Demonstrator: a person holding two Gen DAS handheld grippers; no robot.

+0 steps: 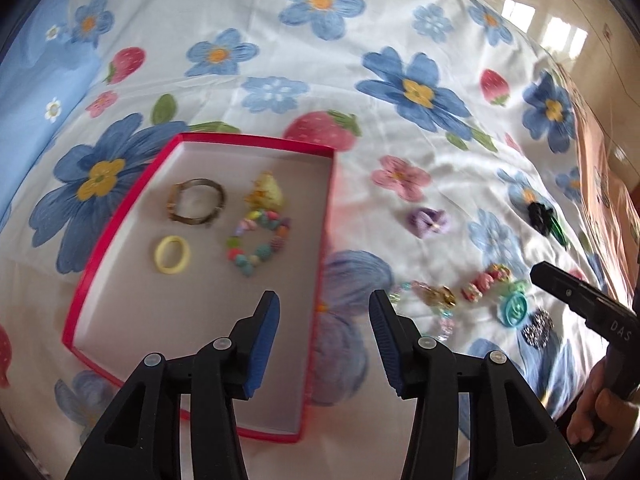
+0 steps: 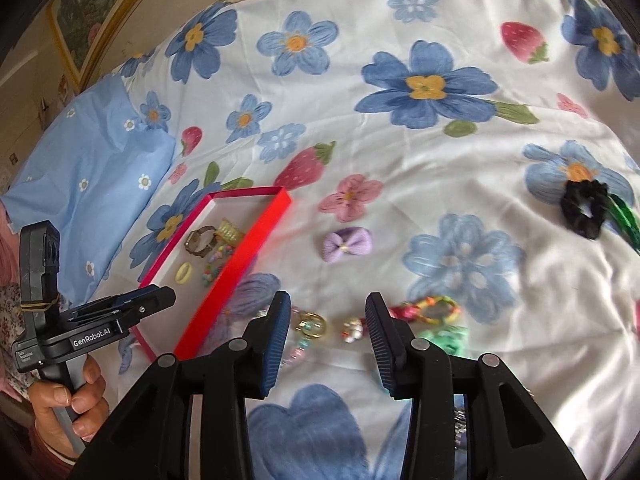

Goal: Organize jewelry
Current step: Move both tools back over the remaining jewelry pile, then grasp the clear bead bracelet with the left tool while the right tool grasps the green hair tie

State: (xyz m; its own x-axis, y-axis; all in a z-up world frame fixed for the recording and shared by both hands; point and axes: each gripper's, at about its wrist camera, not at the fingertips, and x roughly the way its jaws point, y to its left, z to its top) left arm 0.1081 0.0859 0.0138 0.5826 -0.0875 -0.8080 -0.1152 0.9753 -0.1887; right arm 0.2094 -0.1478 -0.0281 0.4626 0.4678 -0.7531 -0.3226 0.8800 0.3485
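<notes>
Holding nothing, both grippers' ribbed blue jaws gape above the glossy red cardboard tray (image 1: 120, 236).

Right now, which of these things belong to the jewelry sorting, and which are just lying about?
Part of the job:
red box
watch, yellow ring, bead bracelet, all in the box
purple bow, black scrunchie, charm bracelet, still on the sheet

Just lying about:
flowered sheet
blue pillow
</notes>
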